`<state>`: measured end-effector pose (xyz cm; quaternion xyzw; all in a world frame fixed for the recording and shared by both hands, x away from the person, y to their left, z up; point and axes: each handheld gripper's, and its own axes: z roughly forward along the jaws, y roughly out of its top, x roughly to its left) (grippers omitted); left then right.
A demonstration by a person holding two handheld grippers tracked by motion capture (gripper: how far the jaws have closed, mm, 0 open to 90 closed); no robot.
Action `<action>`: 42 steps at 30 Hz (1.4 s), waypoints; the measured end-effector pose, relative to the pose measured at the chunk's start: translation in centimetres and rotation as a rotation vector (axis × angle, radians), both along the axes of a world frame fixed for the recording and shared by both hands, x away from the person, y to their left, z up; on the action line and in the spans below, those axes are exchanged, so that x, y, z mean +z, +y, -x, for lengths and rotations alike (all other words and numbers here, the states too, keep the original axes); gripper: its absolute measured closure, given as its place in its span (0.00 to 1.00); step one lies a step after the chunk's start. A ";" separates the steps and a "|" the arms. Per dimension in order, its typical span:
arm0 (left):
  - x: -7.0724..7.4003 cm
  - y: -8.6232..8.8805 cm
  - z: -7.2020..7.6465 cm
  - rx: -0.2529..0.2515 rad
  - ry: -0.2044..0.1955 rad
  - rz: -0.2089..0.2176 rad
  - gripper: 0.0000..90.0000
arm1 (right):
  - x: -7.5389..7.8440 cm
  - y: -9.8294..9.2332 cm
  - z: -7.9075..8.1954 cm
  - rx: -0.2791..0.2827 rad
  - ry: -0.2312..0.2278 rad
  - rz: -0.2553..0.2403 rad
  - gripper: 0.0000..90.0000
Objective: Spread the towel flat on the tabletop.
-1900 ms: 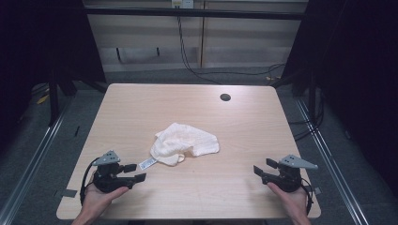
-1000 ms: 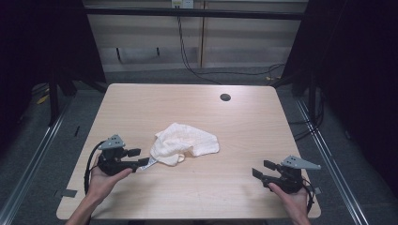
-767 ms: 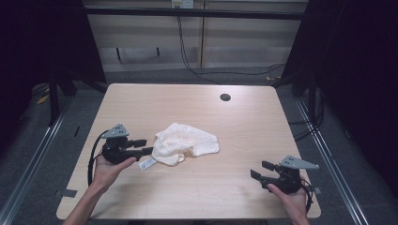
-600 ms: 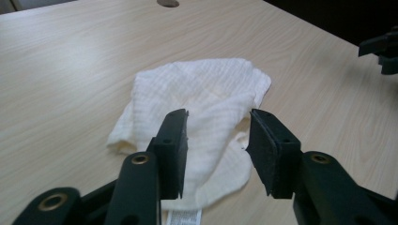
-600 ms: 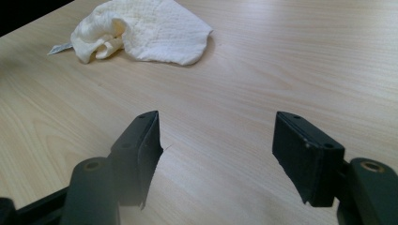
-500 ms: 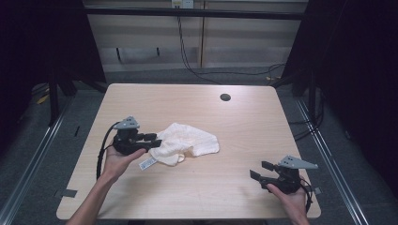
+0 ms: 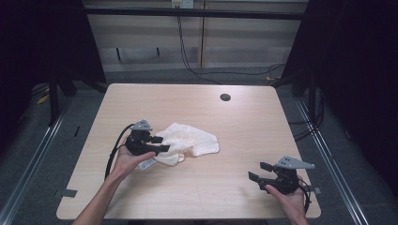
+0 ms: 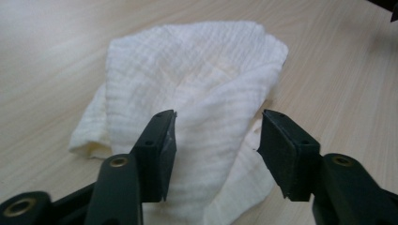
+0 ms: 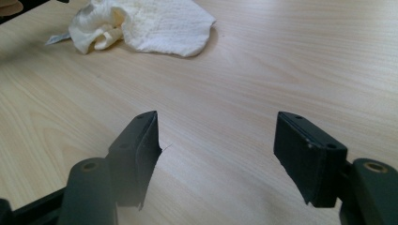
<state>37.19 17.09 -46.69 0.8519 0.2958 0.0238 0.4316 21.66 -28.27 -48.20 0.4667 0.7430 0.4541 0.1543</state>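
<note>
Wooden table (image 7: 244, 140) bears one white cloth (image 7: 192, 140), seemingly untouched, two tools.

Even overhead light brightens the table (image 7: 263, 126) (its surroundings sit in darkness), shadows are soft, and close-up foregrounds blur slightly.

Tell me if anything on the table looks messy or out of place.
Only the cloth: it lies crumpled in a loose heap left of the table's middle, not spread or folded, with a small tag sticking out at its near edge. The left gripper is at it, jaws open. Nothing looks spilled or damaged.
</note>
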 end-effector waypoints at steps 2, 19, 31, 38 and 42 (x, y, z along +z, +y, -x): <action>-0.6 -0.3 -0.2 -0.008 0.005 -0.020 0.49 | -0.1 0.1 0.0 0.006 0.002 0.004 0.35; -3.3 -1.7 -0.5 -0.022 0.022 -0.096 0.87 | -0.4 0.5 -0.2 0.018 0.014 0.029 0.32; -3.2 -2.8 0.7 -0.097 0.019 -0.105 0.95 | -0.3 0.8 -0.1 0.043 0.012 0.028 0.33; -3.3 -3.4 1.6 -0.133 0.056 -0.072 0.95 | -0.2 0.9 0.0 0.050 0.013 0.022 0.33; -3.3 -3.8 2.5 -0.159 0.056 -0.075 0.95 | -0.2 0.9 0.0 0.055 0.016 0.019 0.34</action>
